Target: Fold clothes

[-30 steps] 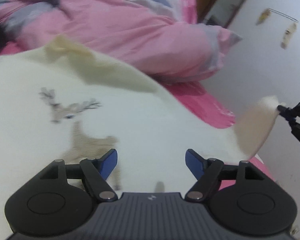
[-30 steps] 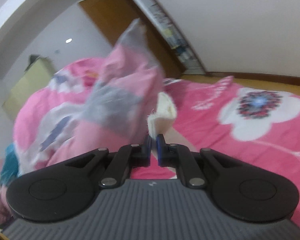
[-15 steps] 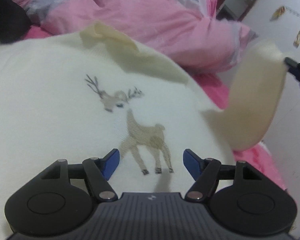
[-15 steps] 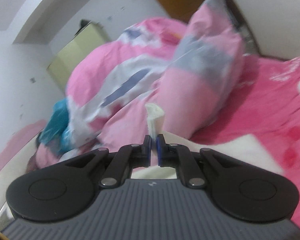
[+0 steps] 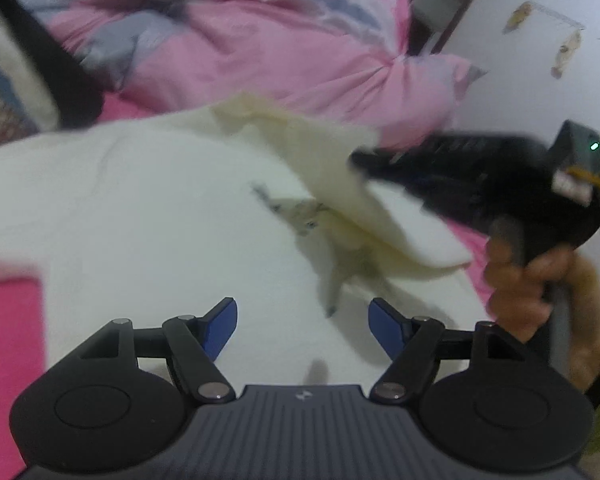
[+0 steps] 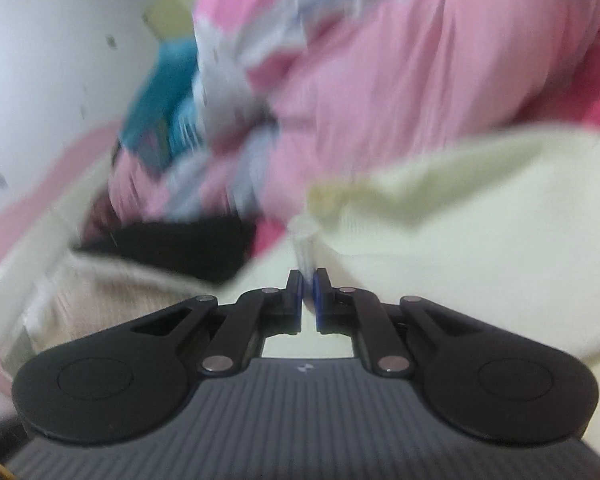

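A cream sweater point(image 5: 140, 208) with a brown deer print point(image 5: 340, 264) lies spread on the pink bed. My left gripper point(image 5: 302, 326) is open and empty, hovering just above the sweater's lower part. My right gripper point(image 5: 360, 158) is shut on the sweater's sleeve point(image 5: 340, 184) and holds it over the deer print, so the sleeve drapes across the chest. In the right wrist view the right gripper point(image 6: 307, 294) pinches a thin edge of cream cloth point(image 6: 304, 240), with the sweater body point(image 6: 480, 260) spread below and to the right. The view is blurred.
A pink, grey and white duvet point(image 5: 280, 48) is heaped behind the sweater. A black garment point(image 5: 48, 68) lies at the far left, and shows in the right wrist view point(image 6: 180, 244) beside a cream knit point(image 6: 112, 300). A white wall point(image 5: 520, 72) stands at the right.
My right gripper has swung the sleeve from out at the right side inward over the sweater's chest, covering part of the deer. The left gripper stayed open and shifted slightly.
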Demonstrator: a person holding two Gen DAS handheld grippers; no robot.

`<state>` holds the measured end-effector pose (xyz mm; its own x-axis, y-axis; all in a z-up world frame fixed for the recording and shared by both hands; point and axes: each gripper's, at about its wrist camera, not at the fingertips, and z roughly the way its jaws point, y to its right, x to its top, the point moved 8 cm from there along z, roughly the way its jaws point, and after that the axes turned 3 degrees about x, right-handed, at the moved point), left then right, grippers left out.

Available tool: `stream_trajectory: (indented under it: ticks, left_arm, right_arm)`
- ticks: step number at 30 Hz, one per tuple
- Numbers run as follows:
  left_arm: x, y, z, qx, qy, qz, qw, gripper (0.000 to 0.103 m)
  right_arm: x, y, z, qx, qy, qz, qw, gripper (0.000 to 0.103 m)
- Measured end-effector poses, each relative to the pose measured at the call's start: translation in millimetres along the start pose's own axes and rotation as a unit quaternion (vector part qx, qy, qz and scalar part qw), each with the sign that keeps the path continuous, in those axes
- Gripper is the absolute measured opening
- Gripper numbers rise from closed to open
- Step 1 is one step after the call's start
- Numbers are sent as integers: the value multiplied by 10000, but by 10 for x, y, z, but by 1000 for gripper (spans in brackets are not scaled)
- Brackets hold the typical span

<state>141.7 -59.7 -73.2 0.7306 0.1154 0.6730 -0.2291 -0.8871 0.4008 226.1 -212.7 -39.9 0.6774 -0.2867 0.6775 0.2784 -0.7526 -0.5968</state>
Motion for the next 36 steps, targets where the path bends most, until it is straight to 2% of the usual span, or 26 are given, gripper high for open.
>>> stream_trajectory:
  ticks: [2, 4, 7, 8, 9, 12, 17, 21, 23, 26, 28, 29, 33, 36]
  left_arm:
    - [29, -64, -8, 29, -37, -41, 10000, 73]
    - [68, -107, -18, -14, -73, -113, 9999, 73]
    - [132, -120, 12, -240, -175, -312, 9991, 73]
    - [150, -123, 36, -304, -220, -388, 9985, 73]
    - [161, -133, 73, -343, -259, -500, 9978, 73]
    - [205, -155, 214, -441, -325, -818, 9951, 73]
    - [263, -124, 540, -317, -423, -1100, 9925, 71]
    - [295, -73, 727, -31, -315, -1096, 9935, 68]
    - [328, -37, 784, 127, -250, -966, 9949, 61]
    - [362, 6, 858, 326, -195, -868, 9955, 48]
    - [378, 29, 895, 455, -181, -790, 9957, 34]
    - [385, 39, 910, 523, -178, -733, 9958, 20]
    - [495, 62, 832, 750, 54, -694, 9948, 16]
    - [668, 119, 691, 896, 299, -550, 9940, 16]
  right_arm:
    - [-200, 45, 195, -114, -444, 71, 9989, 9]
    - [-290, 90, 254, -66, -698, 311, 9971, 11]
    - [-213, 158, 18, 327, -451, 884, 9945, 15]
    - [-165, 221, -126, 431, -279, 1167, 9918, 20]
    - [-117, 287, -269, 532, -111, 1446, 9880, 25]
    - [-16, 565, -672, 615, 190, 2162, 9742, 26]
    - [-95, 1103, -1168, -95, 215, 2442, 9694, 26]
    - [-235, 1501, -1288, -210, 413, 2706, 9616, 26]
    - [-335, 1689, -1225, -218, 526, 2772, 9591, 26]
    - [-488, 1854, -1149, -231, 676, 2628, 9622, 15]
    - [-518, 1847, -1122, -174, 848, 2208, 9715, 11]
    - [-531, 1815, -1129, -154, 917, 1989, 9756, 11]
    - [-497, 1757, -1102, -146, 1038, 1631, 9810, 11]
    - [-484, 1760, -1114, -62, 1107, 1625, 9805, 11]
